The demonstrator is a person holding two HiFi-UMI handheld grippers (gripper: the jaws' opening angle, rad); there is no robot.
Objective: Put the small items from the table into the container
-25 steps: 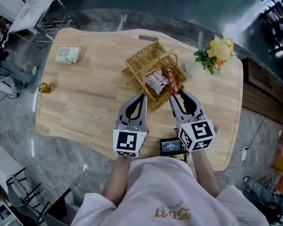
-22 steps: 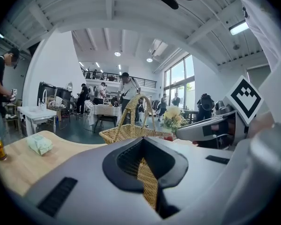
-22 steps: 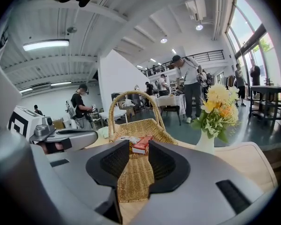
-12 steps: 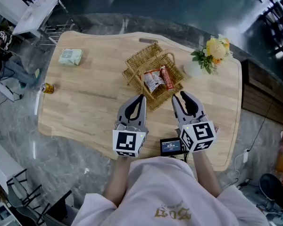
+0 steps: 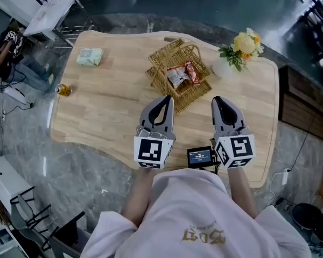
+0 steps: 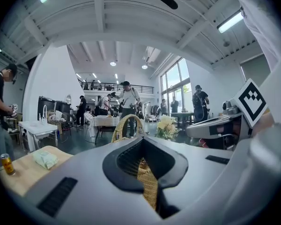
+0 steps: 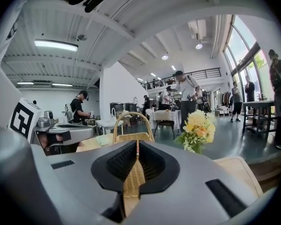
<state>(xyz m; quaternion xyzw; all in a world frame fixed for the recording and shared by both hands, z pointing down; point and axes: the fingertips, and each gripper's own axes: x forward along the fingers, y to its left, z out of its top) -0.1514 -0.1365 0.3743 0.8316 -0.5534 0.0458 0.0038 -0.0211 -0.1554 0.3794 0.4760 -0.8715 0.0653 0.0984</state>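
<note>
Right tool (image 5: 218,99) back from basket (image 5: 164,58), jaws closing, empty.

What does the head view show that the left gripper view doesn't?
Only the head view: two snack packets lying in the wicker basket, and a small screen at the table's near edge. Only the left gripper view: people standing and tables in the hall behind. Both: the basket, the yellow flowers, the green packet and the can.

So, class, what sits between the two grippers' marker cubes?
A small black device with a lit screen; the head view shows it.
</note>
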